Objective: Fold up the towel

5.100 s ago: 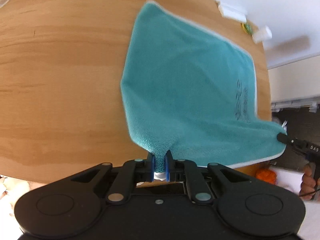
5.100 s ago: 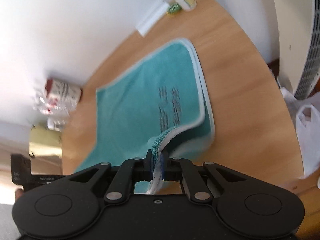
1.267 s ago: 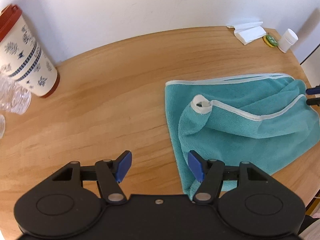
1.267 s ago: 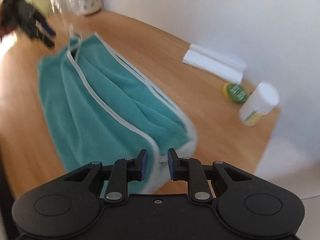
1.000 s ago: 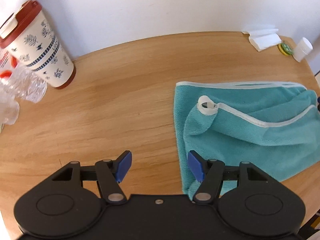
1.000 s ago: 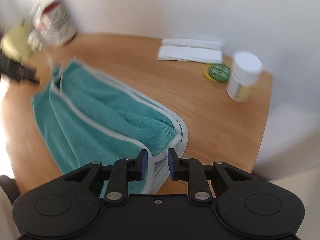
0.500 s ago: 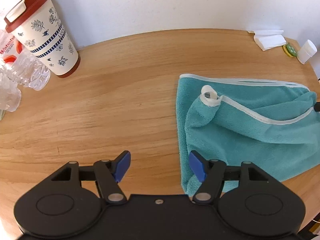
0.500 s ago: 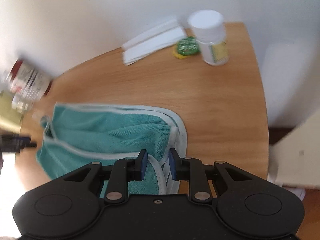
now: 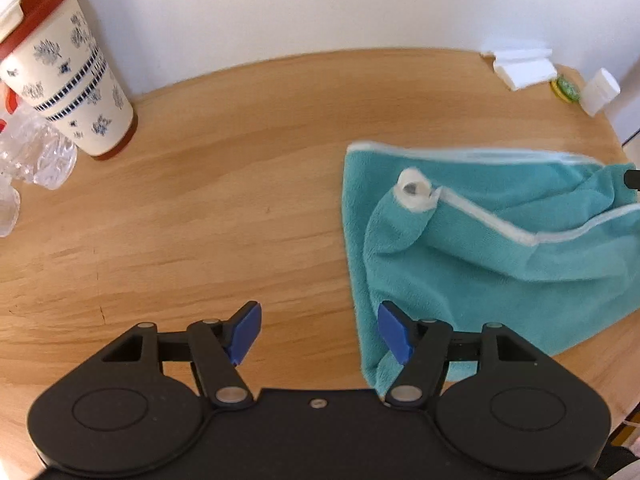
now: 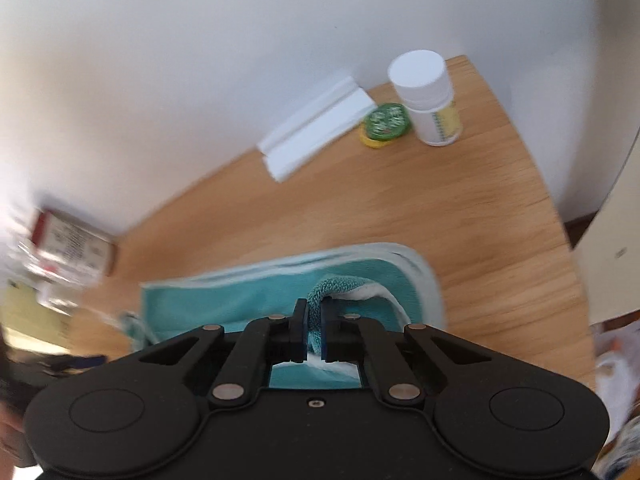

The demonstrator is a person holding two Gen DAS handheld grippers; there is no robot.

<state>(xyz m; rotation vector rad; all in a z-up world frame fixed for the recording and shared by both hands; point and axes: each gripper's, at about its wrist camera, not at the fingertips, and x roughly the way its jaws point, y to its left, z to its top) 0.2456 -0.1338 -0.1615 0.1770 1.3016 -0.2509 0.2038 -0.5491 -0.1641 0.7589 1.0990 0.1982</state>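
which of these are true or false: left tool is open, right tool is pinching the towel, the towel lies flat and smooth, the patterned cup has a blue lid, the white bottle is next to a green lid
1. The left tool is open. True: its blue pads stand wide apart with nothing between them.
2. The right tool is pinching the towel. True: a teal fold sits between its closed fingers.
3. The towel lies flat and smooth. False: it is bunched, with a white-trimmed corner curled up.
4. The patterned cup has a blue lid. False: the lid is red-brown.
5. The white bottle stands beside a green lid. True.
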